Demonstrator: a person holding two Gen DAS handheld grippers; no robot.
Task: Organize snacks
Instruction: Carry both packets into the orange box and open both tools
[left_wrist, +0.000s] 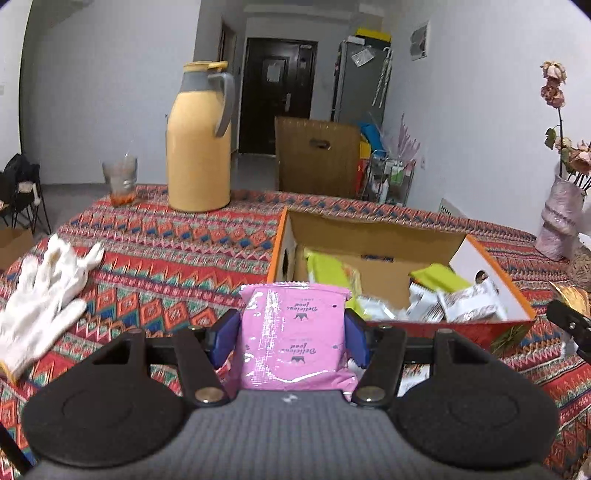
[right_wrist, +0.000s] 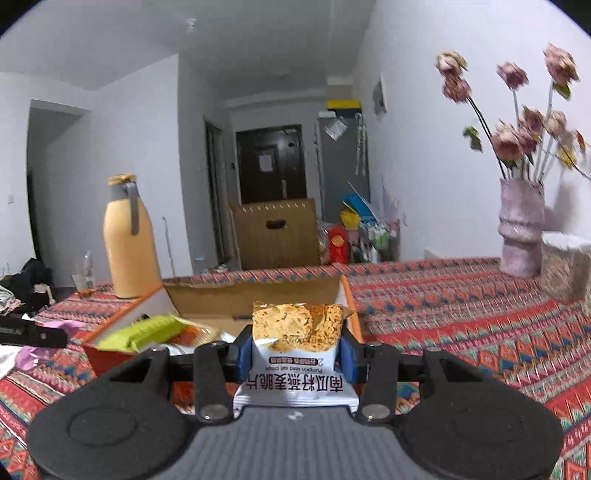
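A pink snack packet (left_wrist: 293, 338) is clamped between the blue pads (left_wrist: 225, 338) of the left gripper (left_wrist: 291, 339), just in front of the near-left corner of the open cardboard box (left_wrist: 369, 236). A white crisp packet (right_wrist: 297, 356) printed with oat crisps is pinched in the closed-down right gripper (right_wrist: 295, 354), held near the box's right wall (right_wrist: 351, 306). Green packets (left_wrist: 439, 277) and white-and-brown packets (left_wrist: 469, 302) are seen lying inside the box. Left of the box, on the patterned tablecloth (left_wrist: 177, 251), a yellow thermos jug (left_wrist: 199, 140), a drinking glass (left_wrist: 120, 181) and white gloves (left_wrist: 40, 295) are found. Right of the box, a pink vase (right_wrist: 521, 229) of dried roses is stood.
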